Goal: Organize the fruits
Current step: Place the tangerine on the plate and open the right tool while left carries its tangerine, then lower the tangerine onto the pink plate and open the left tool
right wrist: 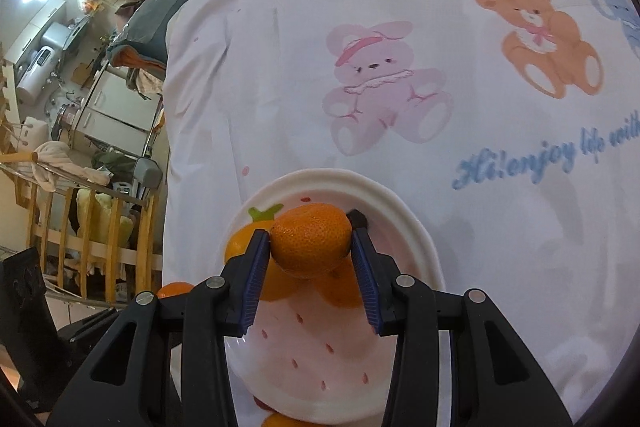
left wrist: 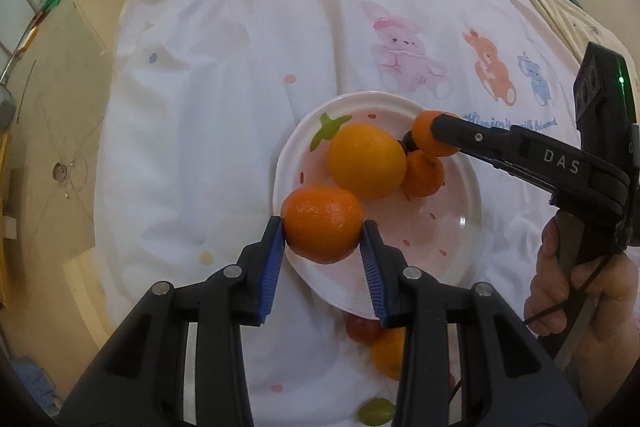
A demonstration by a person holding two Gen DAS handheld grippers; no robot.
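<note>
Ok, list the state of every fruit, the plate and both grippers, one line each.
Left gripper: shut on a mandarin, above the plate's near rim.
Right gripper: shut on a small mandarin, over the plate.
Plate: upright on the cloth, holding two fruits.
Big orange: resting in the plate.
Small orange fruit: in the plate, touching the big orange.
Red fruit, green fruit: on the cloth, outside the plate.

Plate (left wrist: 460, 227) sits on the sheet (left wrist: 240, 67); two fruits (left wrist: 366, 159) in it, touching. Three more fruits (left wrist: 362, 329) on sheet just off the plate's near rim.
</note>
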